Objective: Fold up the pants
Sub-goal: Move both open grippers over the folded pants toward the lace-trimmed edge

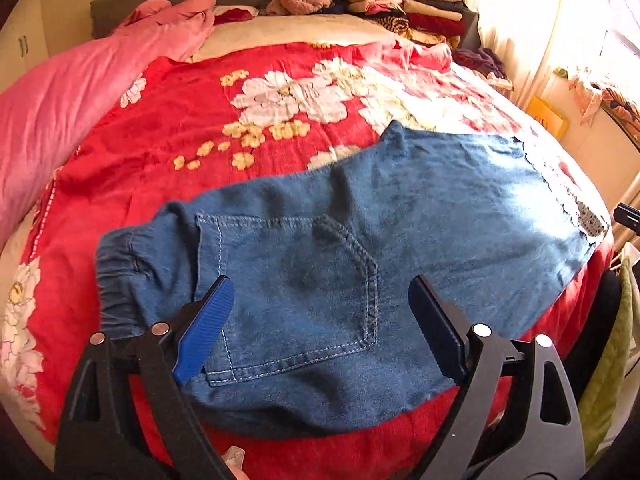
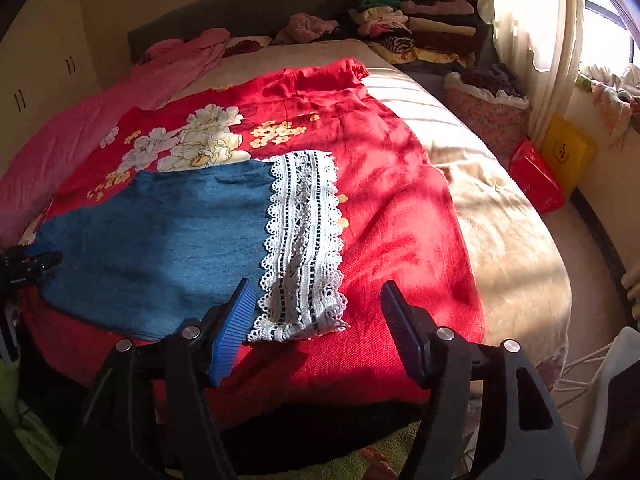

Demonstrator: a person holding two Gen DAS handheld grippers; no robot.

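Observation:
Blue denim pants (image 1: 344, 240) lie flat on a red flowered bedspread (image 1: 180, 112), folded lengthwise, back pocket up. The elastic waistband (image 1: 120, 276) is at the left and the white lace hem (image 1: 560, 184) at the right. My left gripper (image 1: 320, 296) is open, hovering over the pocket near the waist end, holding nothing. In the right wrist view the pants (image 2: 160, 240) end in the lace hem (image 2: 304, 248). My right gripper (image 2: 316, 300) is open just above the lace's near edge, empty.
A pink quilt (image 1: 60, 112) lies along the bed's left side. Stacks of folded clothes (image 1: 400, 4) sit at the head of the bed. A basket (image 2: 488, 112), a red box (image 2: 536, 180) and a yellow box (image 2: 568, 156) stand on the floor at the right by the curtain.

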